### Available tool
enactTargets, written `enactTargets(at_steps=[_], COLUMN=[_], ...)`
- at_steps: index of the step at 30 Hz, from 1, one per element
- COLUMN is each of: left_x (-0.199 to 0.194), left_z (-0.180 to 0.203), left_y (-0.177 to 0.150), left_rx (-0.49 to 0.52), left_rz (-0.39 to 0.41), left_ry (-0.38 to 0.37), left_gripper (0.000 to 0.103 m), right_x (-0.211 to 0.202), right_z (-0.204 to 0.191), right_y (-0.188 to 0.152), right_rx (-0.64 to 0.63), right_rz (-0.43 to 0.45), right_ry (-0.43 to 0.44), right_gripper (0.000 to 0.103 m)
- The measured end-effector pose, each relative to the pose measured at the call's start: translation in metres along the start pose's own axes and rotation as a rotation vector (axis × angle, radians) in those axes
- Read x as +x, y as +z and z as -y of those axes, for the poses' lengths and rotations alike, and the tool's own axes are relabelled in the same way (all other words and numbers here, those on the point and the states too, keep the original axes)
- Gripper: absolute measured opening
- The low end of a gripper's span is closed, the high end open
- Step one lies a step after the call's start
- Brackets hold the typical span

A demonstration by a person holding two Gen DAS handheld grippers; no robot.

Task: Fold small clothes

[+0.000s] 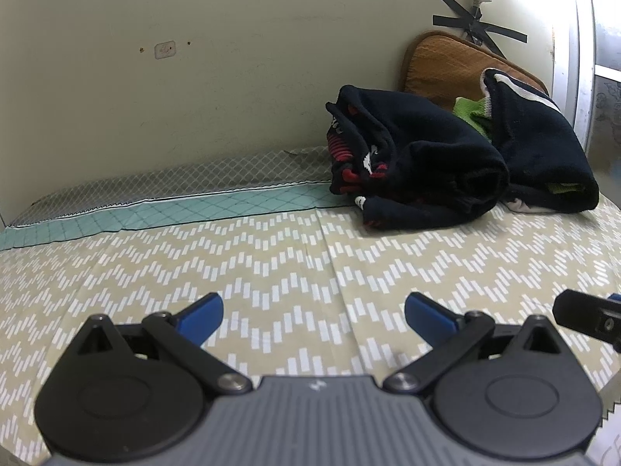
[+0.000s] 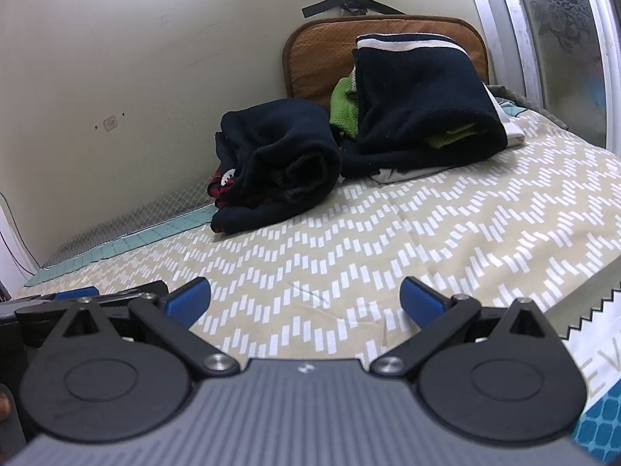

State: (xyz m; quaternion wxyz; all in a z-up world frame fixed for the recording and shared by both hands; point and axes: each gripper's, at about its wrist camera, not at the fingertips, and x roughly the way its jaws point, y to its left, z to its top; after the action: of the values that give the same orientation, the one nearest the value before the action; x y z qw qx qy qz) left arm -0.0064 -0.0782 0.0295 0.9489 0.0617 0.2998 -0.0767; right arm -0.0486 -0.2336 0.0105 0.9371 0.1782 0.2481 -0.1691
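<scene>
A crumpled dark navy garment with red and white print [image 1: 419, 167] lies at the back of the bed by the wall; it also shows in the right wrist view [image 2: 279, 163]. Beside it, a second navy garment with a white stripe [image 1: 543, 147] lies over a green cloth [image 1: 471, 114], and shows in the right wrist view [image 2: 423, 108]. My left gripper [image 1: 312, 316] is open and empty, low over the sheet, well short of the clothes. My right gripper [image 2: 304, 301] is open and empty too. Each gripper shows at the other view's edge.
The bed carries a beige zigzag sheet [image 1: 271, 264] with a teal and grey border [image 1: 155, 202] along the wall. An orange-brown cushion [image 2: 322, 54] leans on the wall behind the clothes. A window frame [image 2: 543, 39] stands at the right. Black tape crosses mark the wall.
</scene>
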Motion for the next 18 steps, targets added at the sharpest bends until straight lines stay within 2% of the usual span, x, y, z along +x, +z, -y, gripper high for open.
enactTargets(at_steps=[18], left_x=[-0.0001], left_z=[0.0001], left_y=[0.0001], left_rx=[-0.002], left_rz=[-0.003], left_ry=[0.0], left_gripper=[0.103], right_x=[-0.0008], right_z=[0.0006], right_y=[0.0008], right_rx=[0.002], right_rz=[0.003], right_ry=[0.006], right_gripper=[0.103])
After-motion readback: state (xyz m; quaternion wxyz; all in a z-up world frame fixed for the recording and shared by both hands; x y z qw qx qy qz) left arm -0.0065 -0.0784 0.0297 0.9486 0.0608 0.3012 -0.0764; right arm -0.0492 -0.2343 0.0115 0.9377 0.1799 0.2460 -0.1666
